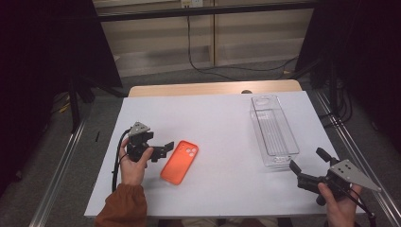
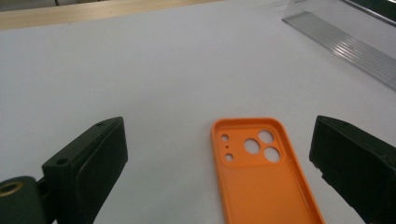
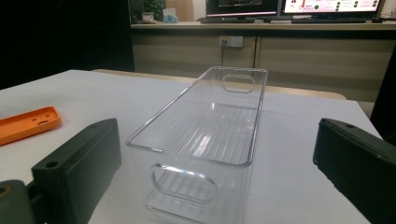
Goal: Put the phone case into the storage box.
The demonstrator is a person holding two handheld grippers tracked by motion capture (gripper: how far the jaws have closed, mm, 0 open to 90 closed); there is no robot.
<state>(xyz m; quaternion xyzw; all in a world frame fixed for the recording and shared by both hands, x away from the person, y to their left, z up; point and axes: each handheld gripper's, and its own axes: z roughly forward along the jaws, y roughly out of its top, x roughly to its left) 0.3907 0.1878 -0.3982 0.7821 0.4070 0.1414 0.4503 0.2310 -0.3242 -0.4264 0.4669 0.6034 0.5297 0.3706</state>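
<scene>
Hand-held gripper on your left (image 1: 166, 147) sits with jaws spread wide, just beside the orange case (image 1: 179, 161), which lies flat on the bench (image 1: 222, 118), camera holes up, nothing gripping it. Your right hand-held gripper (image 1: 307, 161) is released too, empty, pointing at the near end of the clear bin (image 1: 273, 130). The bin holds nothing. Judging by that, the work has barely begun: you have yet to grasp the case, lift it and carry it to the bin.
</scene>
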